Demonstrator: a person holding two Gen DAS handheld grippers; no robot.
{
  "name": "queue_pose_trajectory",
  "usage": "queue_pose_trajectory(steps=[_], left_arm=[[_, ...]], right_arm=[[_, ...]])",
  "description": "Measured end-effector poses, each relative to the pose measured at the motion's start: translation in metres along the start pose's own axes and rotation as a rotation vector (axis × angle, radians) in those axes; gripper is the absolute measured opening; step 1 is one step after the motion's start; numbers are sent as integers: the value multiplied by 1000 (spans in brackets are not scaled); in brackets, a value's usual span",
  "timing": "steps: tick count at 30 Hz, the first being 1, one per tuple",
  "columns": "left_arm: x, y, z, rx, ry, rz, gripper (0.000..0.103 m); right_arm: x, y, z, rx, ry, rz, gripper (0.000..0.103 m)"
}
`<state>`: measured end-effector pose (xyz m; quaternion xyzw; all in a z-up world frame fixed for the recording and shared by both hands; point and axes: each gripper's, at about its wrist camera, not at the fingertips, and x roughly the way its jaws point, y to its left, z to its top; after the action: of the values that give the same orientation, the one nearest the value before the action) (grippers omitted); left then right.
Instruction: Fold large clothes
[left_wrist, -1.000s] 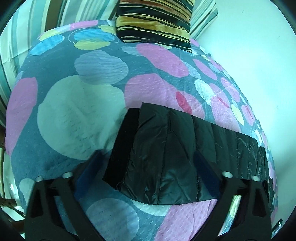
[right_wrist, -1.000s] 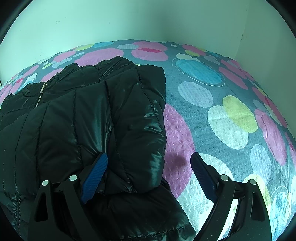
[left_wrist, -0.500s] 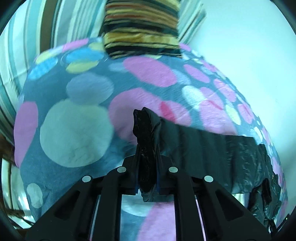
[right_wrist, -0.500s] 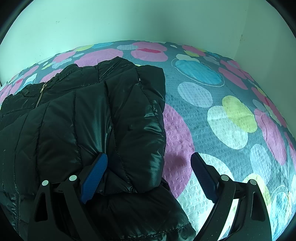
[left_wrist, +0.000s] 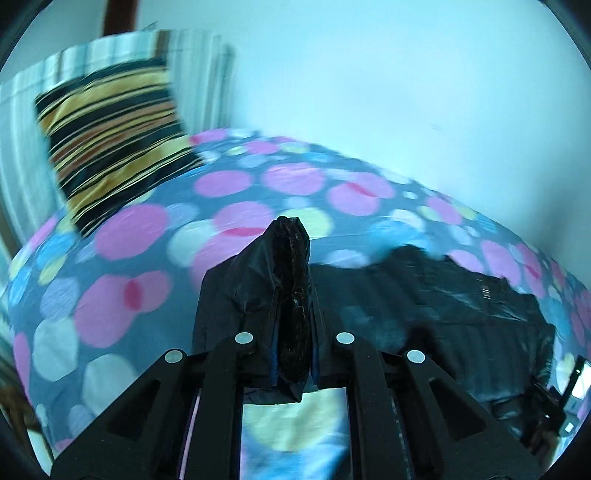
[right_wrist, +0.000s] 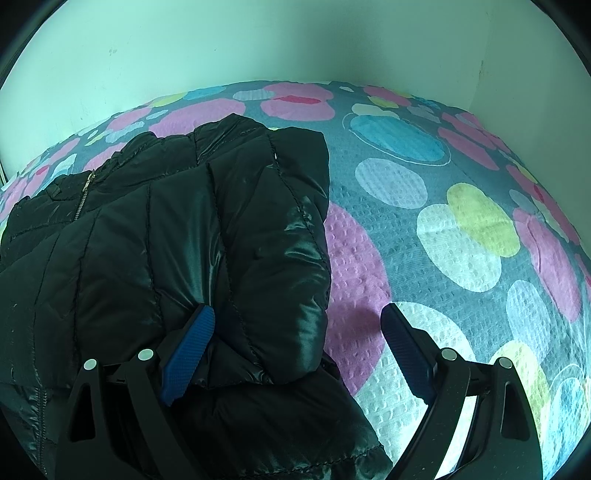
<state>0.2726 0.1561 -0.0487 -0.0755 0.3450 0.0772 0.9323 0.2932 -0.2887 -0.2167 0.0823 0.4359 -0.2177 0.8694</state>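
— What are the left tongs (left_wrist: 293, 332) doing?

— Clamped on a raised edge of the black quilted puffer jacket (right_wrist: 166, 251), which lies on the dotted bedspread (right_wrist: 424, 221) ahead.

— And the right tongs (right_wrist: 297, 347)?

— Wide apart, straddling the jacket's folded sleeve, gripping nothing.

— Which step?

— Likely starting a fold; next, carry that edge across the jacket, keeping the slippery fabric pinched.

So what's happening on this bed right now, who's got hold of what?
A person with a gripper in each hand is folding a black puffer jacket on a bed with a spotted bedspread. The left gripper is shut on a bunched edge of the jacket, raised off the bedspread. The right gripper is open, one finger resting on the jacket's sleeve, the other over the bedspread. A striped pillow lies at the far end.
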Motion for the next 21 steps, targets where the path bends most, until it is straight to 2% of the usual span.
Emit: queue_pose_trajectory(steps=[9, 14, 18, 21], left_arm=[[3, -171, 1, 198, 10, -189, 11], [1, -246, -7, 284, 16, -282, 11], [11, -289, -28, 341, 52, -313, 11], [31, -311, -51, 388, 96, -293, 11]], right_arm=[[3, -5, -1, 24, 6, 33, 90], [4, -7, 0, 35, 8, 46, 90], [5, -10, -1, 48, 12, 64, 90], [6, -12, -1, 55, 15, 74, 90]])
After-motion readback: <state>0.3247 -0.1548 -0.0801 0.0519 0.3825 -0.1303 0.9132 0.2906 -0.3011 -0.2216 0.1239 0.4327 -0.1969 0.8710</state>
